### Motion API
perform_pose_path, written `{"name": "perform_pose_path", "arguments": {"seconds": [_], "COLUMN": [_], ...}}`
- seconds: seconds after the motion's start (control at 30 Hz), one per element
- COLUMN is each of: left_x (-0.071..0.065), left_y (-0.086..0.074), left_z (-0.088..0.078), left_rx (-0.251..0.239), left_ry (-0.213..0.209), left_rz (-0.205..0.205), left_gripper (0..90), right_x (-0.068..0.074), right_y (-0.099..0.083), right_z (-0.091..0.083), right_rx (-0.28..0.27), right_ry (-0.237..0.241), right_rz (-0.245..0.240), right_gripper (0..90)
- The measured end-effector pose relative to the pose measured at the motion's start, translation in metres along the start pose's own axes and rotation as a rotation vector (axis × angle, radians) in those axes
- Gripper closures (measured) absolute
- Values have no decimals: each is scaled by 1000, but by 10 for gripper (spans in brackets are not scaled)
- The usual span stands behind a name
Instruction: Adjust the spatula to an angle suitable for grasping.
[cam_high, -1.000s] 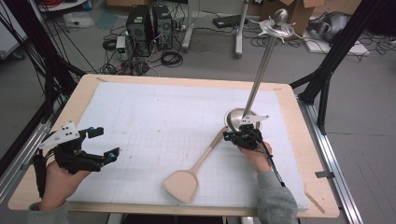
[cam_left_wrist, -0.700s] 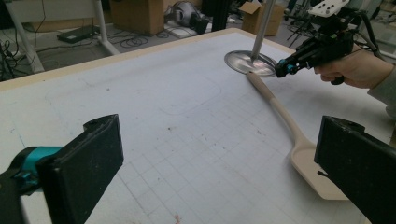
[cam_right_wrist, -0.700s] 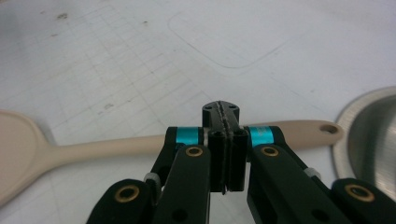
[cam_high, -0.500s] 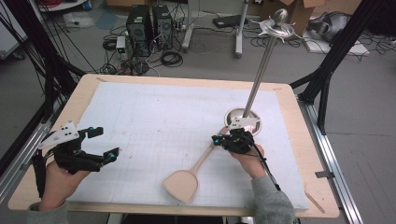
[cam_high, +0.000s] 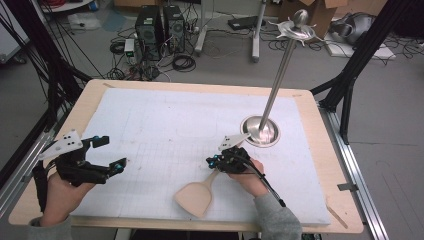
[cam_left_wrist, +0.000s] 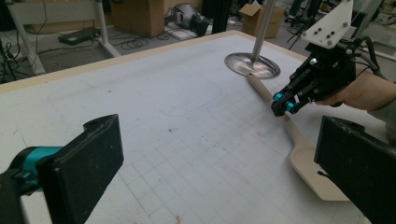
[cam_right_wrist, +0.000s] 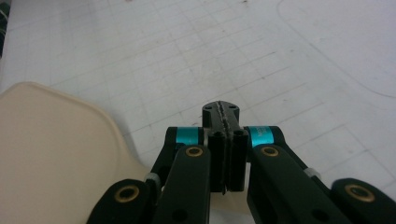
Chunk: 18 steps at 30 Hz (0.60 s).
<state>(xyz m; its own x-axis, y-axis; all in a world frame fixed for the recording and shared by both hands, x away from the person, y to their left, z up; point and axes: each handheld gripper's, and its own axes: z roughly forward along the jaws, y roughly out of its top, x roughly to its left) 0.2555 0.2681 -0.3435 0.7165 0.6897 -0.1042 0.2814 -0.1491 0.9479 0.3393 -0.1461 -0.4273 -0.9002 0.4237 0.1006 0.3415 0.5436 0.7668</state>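
A person stands at a worktop (cam_high: 320, 150) covered with a white mat (cam_high: 165, 130) marked with a faint grid. Each hand holds a hand-held gripper.

The left hand-held gripper (cam_high: 102, 156) is near the left edge of the mat. Its two black jaws stand wide apart with nothing between them. In the left gripper view the jaws rise at both sides of the picture, and the mat lies bare between them.

The right hand-held gripper (cam_high: 216, 161) is near the middle of the mat, on the right half. Its jaws are pressed tight together, and nothing is between the pads. In the right gripper view the closed tips point down at the mat. The gripper sits right over the handle of a wooden spatula (cam_high: 196, 196). I cannot tell if it touches the handle.

The spatula lies flat on the mat near the front edge. Its wide, pale blade points toward the person. Its thin handle runs up and away toward a shiny metal stand (cam_high: 261, 131). In the left gripper view the handle's end reaches right up to the stand's round base.

The stand has a round flat base on the mat and a tall thin pole that ends in a knob with small hooks around it.
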Motion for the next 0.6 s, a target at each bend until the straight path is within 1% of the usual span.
{"name": "perform_pose_path", "arguments": {"seconds": [0.13, 0.27, 0.3, 0.37, 0.4, 0.5, 0.57, 0.6], "left_x": [0, -1, -1, 0, 0, -1, -1, -1], "left_y": [0, 0, 0, 0, 0, 0, 0, 0], "left_z": [0, 1, 1, 2, 2, 1, 1, 1], "left_rx": [0, 2, 3, 4, 4, 3, 2, 2], "left_ry": [-2, -1, -1, 0, 0, 0, 1, 1], "left_rz": [2, -2, -1, 0, 0, -2, -2, -1], "left_gripper": [17, 17, 17, 17, 17, 17, 17, 17], "right_x": [5, 8, 9, 11, 12, 14, 15, 16], "right_y": [0, 1, 1, 2, 2, 1, 0, 0], "right_z": [8, 15, 17, 19, 21, 23, 24, 23], "right_rx": [16, 41, 39, 52, 60, 83, 105, 107], "right_ry": [16, 17, 15, 22, 22, 28, 31, 32], "right_rz": [-5, -14, -22, -17, -27, -30, -43, -34], "right_gripper": [900, 900, 900, 900, 900, 900, 900, 900]}}
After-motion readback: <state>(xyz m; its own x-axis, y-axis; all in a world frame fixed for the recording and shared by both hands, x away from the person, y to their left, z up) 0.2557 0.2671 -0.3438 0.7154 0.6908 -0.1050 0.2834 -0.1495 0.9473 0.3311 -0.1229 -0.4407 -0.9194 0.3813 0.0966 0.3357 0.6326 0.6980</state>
